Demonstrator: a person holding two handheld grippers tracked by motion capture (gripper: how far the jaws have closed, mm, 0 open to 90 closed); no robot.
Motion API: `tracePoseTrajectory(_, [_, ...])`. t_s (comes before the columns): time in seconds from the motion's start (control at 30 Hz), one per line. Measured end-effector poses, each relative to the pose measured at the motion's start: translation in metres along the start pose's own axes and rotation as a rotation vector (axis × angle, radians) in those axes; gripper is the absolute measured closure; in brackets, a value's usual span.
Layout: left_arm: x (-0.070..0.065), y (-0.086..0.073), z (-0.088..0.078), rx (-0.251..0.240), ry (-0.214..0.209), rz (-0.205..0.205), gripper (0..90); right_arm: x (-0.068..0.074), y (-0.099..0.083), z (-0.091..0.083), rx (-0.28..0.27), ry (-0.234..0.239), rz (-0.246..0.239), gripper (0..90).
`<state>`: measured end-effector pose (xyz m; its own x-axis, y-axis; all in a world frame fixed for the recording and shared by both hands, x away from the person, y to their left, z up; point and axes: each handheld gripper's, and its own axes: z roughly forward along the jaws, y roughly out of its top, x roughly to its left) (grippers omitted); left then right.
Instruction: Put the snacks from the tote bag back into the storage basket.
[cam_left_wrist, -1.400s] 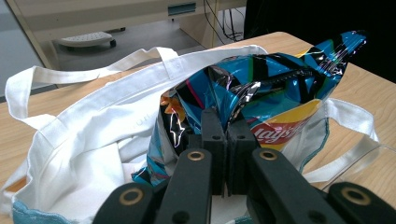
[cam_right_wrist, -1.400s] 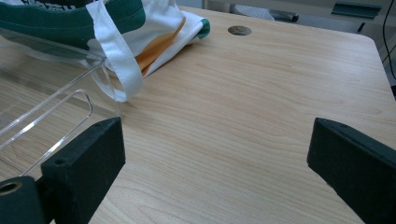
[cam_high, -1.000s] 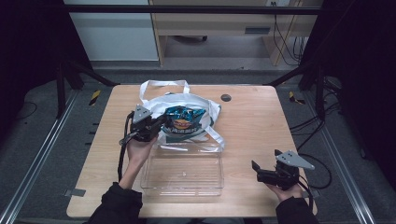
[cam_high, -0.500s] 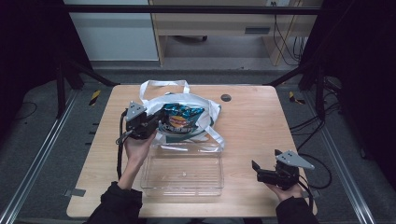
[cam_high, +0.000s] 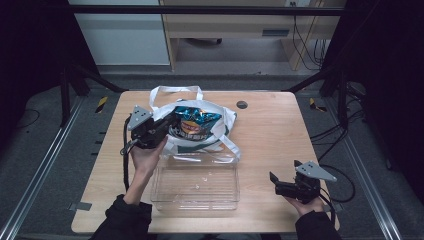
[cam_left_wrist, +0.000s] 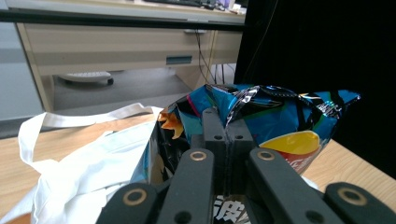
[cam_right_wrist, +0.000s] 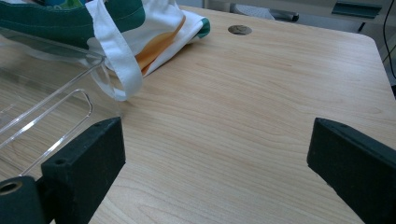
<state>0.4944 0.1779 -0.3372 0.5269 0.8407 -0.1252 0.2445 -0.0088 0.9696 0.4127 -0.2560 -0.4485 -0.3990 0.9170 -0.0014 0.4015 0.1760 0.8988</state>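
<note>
so nearest the person there's 1 clear plastic tray (cam_high: 195, 185) sitting at the front middle of the wooden table (cam_high: 280, 135), and 2 hand-held grippers, 1 per hand. the right gripper (cam_high: 274, 179) sits low at the front right corner, just off the tray's right side, jaws spread wide with nothing between them. the right gripper view backs that up: bare wood between the 2 black pads, the tray's corner (cam_right_wrist: 51, 107) at the left, and a white strap of the bag (cam_right_wrist: 116, 56) draped over the tray's rim. further back, the left gripper (cam_high: 170, 123) is up at the left side of 1 white tote bag (cam_high: 220, 135) lying behind the tray, jaws clamped tight on the crinkled top edge of 1 blue chip bag (cam_high: 195, 121), which sticks out of the tote's opening. the left gripper view shows that pinch up close, the 2 jaws pressed together on the chip bag (cam_left_wrist: 280, 121), with the tote's white fabric (cam_left_wrist: 88, 172) slumped to the left, detail the high view can't give. the high view adds 1 small dark round disc (cam_high: 242, 105) on the table past the tote, which the right gripper view also catches (cam_right_wrist: 240, 30) at the far edge.
</note>
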Motion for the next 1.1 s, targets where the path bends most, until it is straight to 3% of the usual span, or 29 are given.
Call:
tracePoseTrajectory(0.57, [-0.011, 0.011, -0.031, -0.066, -0.044, -0.013, 90.0, 0.001, 0.000, -0.001, -0.002, -0.004, -0.004, 4.7])
tracePoseTrajectory(1.1, [-0.022, 0.025, -0.054, -0.110, -0.073, 0.007, 90.0, 0.001, 0.000, -0.002, -0.001, -0.006, -0.004, 4.7])
